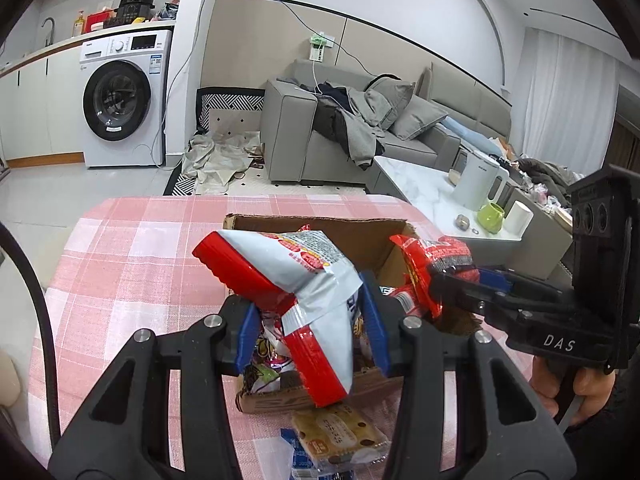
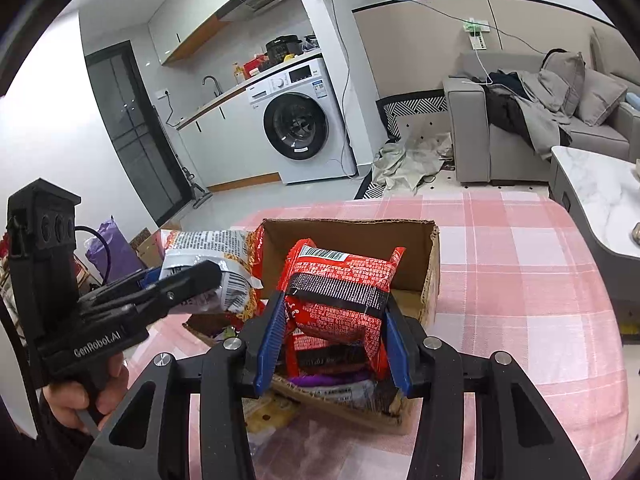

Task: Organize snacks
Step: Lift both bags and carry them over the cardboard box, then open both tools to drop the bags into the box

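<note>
Left wrist view: blue-and-white wrapper (image 1: 298, 460) is cut off by the bottom edge; the biscuit packet (image 1: 340, 436) overlaps it. Cardboard box (image 1: 352, 236) interior is mostly hidden behind the white-and-red bag (image 1: 308, 280); the packets inside show only as coloured scraps, print unreadable. Right wrist view: near box wall (image 2: 344, 412) is partly masked by gripper fingers (image 2: 270, 340). Purple wrapper (image 2: 328, 380) lies under the red packet (image 2: 344, 292), type indeterminate. Yellowish packet (image 2: 268, 412) at lower centre is blurred.
</note>
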Action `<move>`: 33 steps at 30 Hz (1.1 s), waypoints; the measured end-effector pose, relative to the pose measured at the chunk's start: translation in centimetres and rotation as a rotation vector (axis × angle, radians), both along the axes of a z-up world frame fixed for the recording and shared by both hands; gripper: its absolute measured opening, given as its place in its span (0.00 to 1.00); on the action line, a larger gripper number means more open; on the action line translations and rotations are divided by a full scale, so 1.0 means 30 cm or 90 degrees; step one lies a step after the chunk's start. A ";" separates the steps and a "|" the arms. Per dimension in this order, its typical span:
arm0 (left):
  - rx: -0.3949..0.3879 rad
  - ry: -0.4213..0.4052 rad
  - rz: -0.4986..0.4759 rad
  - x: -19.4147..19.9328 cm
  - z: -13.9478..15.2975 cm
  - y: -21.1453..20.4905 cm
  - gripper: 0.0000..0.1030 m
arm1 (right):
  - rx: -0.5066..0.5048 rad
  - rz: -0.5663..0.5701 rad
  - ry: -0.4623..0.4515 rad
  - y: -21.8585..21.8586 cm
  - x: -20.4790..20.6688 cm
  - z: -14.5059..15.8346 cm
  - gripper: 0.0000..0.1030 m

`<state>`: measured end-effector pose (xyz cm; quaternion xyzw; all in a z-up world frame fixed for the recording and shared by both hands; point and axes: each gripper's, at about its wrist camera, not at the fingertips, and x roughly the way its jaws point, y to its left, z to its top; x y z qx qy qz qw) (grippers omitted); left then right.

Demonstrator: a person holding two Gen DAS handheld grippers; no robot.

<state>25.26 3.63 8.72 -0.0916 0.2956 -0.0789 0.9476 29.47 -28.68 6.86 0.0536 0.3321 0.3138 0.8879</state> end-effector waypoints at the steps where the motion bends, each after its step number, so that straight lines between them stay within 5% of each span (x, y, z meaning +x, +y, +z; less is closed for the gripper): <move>1: 0.002 0.001 0.000 0.011 -0.006 -0.004 0.41 | -0.001 -0.002 0.001 0.004 0.010 -0.003 0.45; 19: 0.057 0.023 -0.011 0.165 -0.112 -0.090 0.41 | -0.006 -0.006 0.006 0.030 0.122 -0.029 0.45; 33: 0.049 0.047 -0.012 0.215 -0.151 -0.088 0.42 | -0.004 -0.004 -0.013 0.023 0.125 -0.023 0.52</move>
